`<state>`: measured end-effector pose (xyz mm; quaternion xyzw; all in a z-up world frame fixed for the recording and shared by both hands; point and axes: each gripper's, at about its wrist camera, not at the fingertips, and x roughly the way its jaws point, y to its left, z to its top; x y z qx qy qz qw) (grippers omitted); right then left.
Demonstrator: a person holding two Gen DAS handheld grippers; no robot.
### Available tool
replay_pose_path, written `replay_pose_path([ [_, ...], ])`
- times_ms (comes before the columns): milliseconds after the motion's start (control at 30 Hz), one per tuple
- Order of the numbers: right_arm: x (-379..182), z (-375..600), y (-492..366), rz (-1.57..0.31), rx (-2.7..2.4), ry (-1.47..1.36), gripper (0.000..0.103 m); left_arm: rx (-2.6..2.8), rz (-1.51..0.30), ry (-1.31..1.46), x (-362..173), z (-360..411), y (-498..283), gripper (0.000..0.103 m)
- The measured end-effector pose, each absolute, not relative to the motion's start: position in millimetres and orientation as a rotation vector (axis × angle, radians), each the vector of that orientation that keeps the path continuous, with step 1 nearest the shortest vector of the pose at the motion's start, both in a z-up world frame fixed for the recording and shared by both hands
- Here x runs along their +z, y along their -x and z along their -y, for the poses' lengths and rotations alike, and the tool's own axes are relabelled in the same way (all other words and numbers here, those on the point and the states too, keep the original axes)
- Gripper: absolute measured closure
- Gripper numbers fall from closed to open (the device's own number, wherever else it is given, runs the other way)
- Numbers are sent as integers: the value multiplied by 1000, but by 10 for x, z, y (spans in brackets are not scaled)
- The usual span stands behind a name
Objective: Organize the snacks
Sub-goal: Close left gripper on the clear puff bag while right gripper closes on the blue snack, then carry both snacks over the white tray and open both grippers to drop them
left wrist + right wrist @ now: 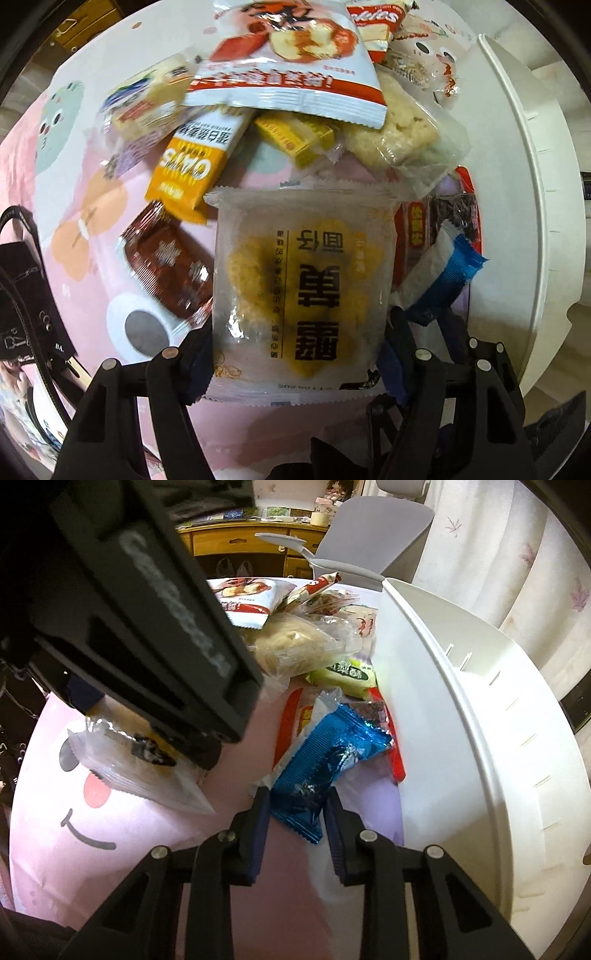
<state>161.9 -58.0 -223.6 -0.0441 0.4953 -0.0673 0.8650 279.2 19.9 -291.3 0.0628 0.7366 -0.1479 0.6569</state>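
My left gripper points straight down and is shut on a frosted square packet with a yellow pastry inside; its pads press the packet's two sides. In the right wrist view that packet hangs under the left gripper's black body. My right gripper is shut on the lower end of a blue foil packet. The blue packet lies beside a white round container. A heap of snacks lies beyond: a white-and-red packet, an orange oat bar and a brown packet.
A pink cartoon tablecloth covers the table. The white container's rim runs along the right side. A red packet and a green one lie by it. A grey chair and a wooden cabinet stand behind.
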Motion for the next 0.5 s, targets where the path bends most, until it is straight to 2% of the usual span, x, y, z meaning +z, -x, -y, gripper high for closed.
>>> replay_pose_path([
  [167,-2252,535,-1622,-1046,-120,84,74,-327,-1631,-113,-2742,-347,-2698,32],
  [500,-1821,516,-1418,-1003,-110,48,74,-354,-1460,-53,-1890,-673,-2496,31],
])
